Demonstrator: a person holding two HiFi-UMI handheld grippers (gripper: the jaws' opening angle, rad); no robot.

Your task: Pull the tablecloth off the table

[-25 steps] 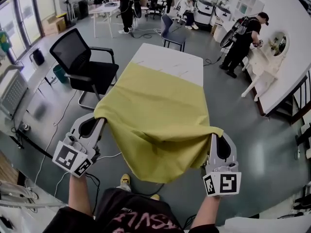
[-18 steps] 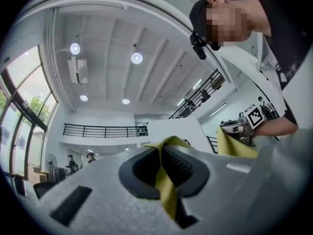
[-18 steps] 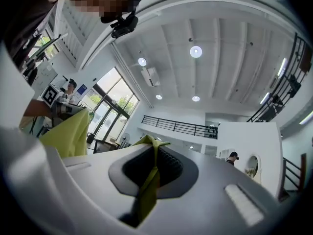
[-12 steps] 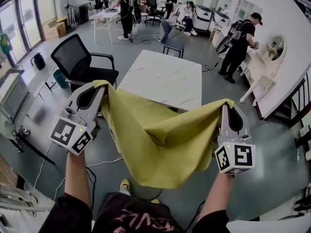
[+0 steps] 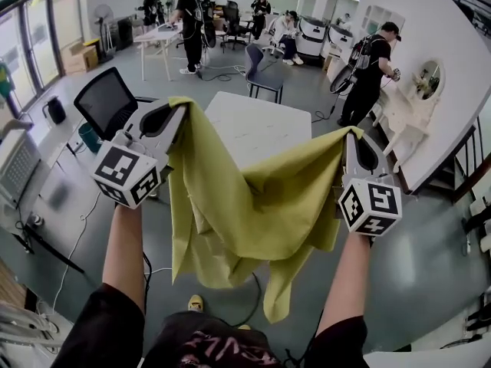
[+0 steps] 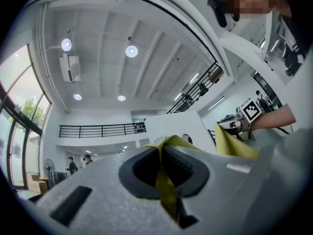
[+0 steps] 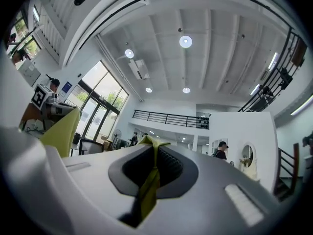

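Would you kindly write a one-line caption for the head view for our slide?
The left gripper and right gripper hold the yellow tablecloth aloft before the white table.

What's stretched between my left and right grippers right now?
The yellow tablecloth sags between the left gripper and the right gripper, each shut on it, as the head view shows.

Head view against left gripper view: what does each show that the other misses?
Head view only: the bare white table, with the yellow tablecloth hanging clear of it. Left gripper view only: the ceiling lights, and the left tool clamped shut on a fold of cloth. Both: the tablecloth and the right tool holding its other corner.
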